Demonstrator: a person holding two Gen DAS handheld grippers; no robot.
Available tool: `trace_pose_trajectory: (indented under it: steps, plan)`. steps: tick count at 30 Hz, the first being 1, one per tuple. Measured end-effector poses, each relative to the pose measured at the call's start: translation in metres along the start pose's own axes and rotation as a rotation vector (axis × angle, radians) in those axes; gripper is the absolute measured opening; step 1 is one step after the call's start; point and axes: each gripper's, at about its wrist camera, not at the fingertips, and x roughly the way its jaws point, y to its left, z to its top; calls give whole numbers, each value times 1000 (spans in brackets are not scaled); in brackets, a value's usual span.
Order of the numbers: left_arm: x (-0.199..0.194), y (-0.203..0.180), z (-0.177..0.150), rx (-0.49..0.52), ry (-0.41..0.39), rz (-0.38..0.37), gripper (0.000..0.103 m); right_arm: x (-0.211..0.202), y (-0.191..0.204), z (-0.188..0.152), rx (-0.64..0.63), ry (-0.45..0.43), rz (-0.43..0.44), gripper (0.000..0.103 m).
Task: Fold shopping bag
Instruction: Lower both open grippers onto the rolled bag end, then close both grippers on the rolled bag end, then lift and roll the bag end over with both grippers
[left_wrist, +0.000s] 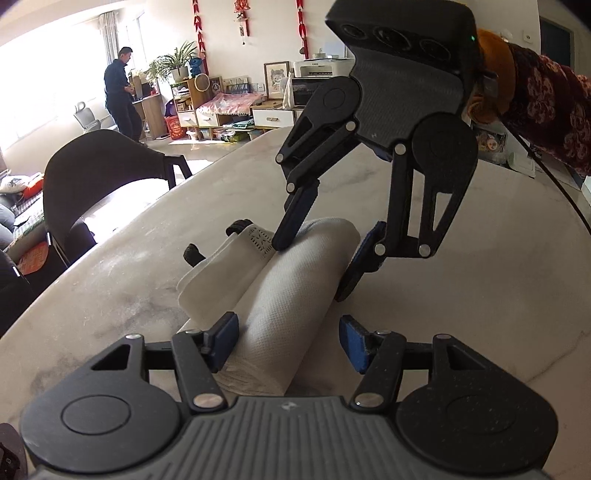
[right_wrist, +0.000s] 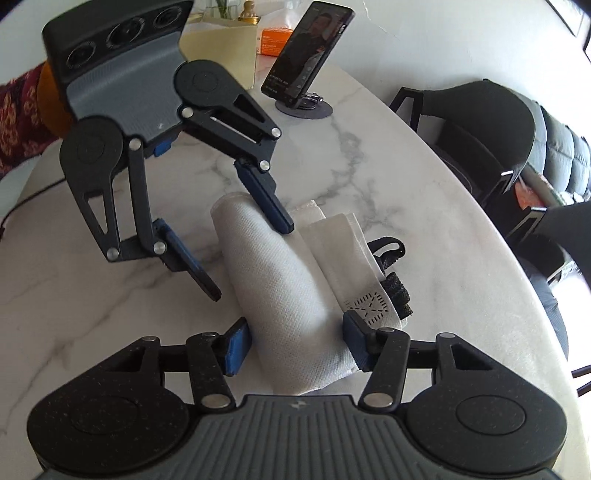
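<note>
Bag: the white shopping bag (left_wrist: 291, 291) lies rolled into a soft tube on the marble table (left_wrist: 480, 295), black handles (right_wrist: 391, 258) at its side.
Handling: light, limp non-woven cloth, likely to spring open; best taken across the roll near both ends.
Left gripper (left_wrist: 288, 343): jaws spread, straddling one end of the roll; the left pad touches the cloth, the other stands clear.
Right gripper (right_wrist: 295, 341): jaws spread around the other end, lightly touching, not squeezing.
Around the bag: phone on stand (right_wrist: 306, 59) and chair (left_wrist: 107, 170) beyond, well apart; nothing obstructs.
</note>
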Motion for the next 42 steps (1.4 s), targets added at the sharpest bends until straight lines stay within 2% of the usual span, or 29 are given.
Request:
trace_pose_trajectory:
  steps: [1,2,6,10,12,22,30,36,40,42]
  plan:
    - [1,2,-1,-14,-3,6,50,-1,-7,-1,40,-15,23,58]
    - [1,7,-2,-46,-9,8,49,-2,-12,-3,70,-28,40,59]
    - [-1,25,-11,-209,-57,-25,48,-5,-27,-18,210,-129,101,60]
    - [-6,44,-19,-408,-91,-81,48,-8,-41,-35,418,-233,174,60]
    - [-11,51,-22,-483,-97,-107,48,-11,-46,-41,486,-253,198,60]
    - [-35,57,-39,-731,-129,-215,48,-13,-51,-69,834,-308,336,60]
    - [-39,53,-62,-894,-190,-300,48,-16,-30,-84,963,-348,328,59]
    - [-34,53,-72,-1008,-237,-296,47,-14,-23,-98,1120,-440,309,58]
    - [-30,55,-79,-1094,-274,-280,46,-10,-14,-103,1213,-519,245,58]
    - [-31,53,-80,-1102,-293,-254,45,-9,-8,-103,1241,-553,197,57]
